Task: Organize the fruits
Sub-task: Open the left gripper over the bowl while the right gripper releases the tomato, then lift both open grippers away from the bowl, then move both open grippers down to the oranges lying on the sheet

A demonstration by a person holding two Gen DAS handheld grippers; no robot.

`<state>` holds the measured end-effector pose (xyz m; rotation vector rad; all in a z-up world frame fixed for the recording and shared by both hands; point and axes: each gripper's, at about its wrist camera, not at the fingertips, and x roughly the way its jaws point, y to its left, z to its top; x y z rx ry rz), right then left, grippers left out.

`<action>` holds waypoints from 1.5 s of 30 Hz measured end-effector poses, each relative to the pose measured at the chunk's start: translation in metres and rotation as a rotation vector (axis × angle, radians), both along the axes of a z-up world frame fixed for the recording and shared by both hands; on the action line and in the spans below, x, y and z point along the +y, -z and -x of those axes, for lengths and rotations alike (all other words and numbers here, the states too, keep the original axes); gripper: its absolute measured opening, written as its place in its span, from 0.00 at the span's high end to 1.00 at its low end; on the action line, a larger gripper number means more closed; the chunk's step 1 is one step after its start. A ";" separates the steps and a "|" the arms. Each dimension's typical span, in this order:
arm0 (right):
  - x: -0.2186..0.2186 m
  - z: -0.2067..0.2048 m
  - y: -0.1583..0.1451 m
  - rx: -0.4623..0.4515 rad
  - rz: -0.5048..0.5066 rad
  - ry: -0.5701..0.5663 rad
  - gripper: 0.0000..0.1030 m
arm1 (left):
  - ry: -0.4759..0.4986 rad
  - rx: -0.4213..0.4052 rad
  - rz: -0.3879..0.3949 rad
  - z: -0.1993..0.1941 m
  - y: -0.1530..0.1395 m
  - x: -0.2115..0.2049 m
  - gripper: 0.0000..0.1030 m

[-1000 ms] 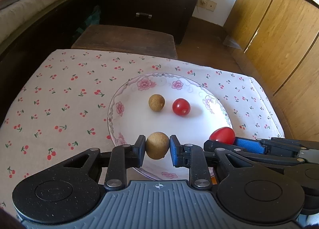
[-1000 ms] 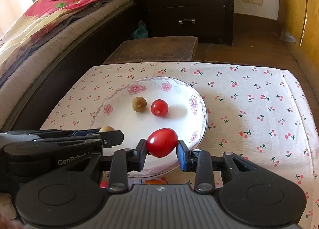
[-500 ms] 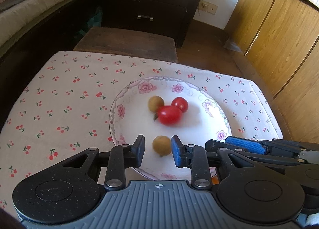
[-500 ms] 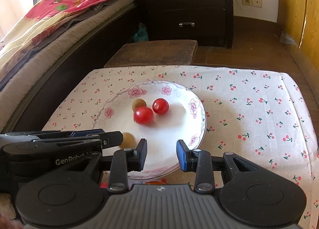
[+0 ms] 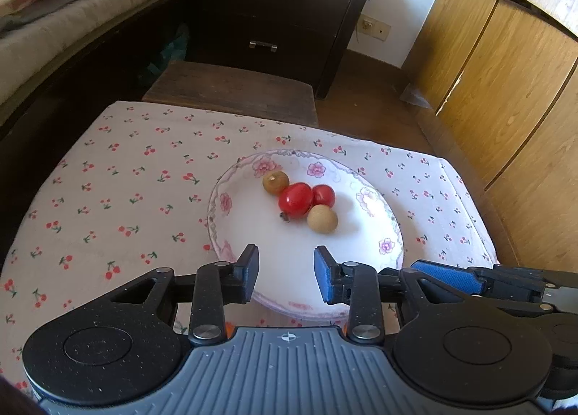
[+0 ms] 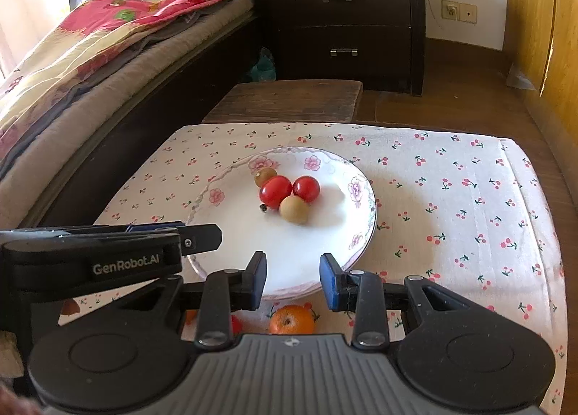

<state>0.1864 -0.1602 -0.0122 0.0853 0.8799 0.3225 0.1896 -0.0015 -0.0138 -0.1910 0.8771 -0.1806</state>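
- My left gripper (image 5: 285, 276): jaws opening, nothing between them; the blue pads hang over the near rim of the plate (image 5: 392, 223).
- My right gripper (image 6: 293, 279): fingers parted with a clear gap, holding nothing, also over the plate's near edge.
- On the plate, four fruits clustered and touching: a large tomato (image 5: 295, 199), a small tomato (image 5: 323, 195), a pale longan (image 5: 322, 218) nearest me, a darker longan (image 5: 275, 182) behind.
- An orange (image 6: 292, 320) lies on the cherry-print cloth (image 6: 469, 198), below the right gripper, just off the plate.
- A wooden stool (image 6: 289, 106) stands beyond the cloth.
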 end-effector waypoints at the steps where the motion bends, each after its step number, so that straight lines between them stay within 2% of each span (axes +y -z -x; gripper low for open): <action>1: 0.000 0.002 0.000 0.001 -0.001 0.001 0.67 | 0.000 0.000 -0.001 0.002 0.000 0.001 0.59; 17: 0.008 0.037 0.003 0.029 -0.012 -0.013 0.67 | 0.001 0.014 0.001 0.035 -0.002 0.014 0.58; 34: 0.016 0.056 0.010 0.067 -0.012 -0.027 0.67 | 0.008 0.063 -0.009 0.043 0.011 0.015 0.57; 45: 0.011 0.062 0.014 0.102 -0.005 0.008 0.67 | 0.005 0.076 -0.019 0.055 0.012 0.016 0.54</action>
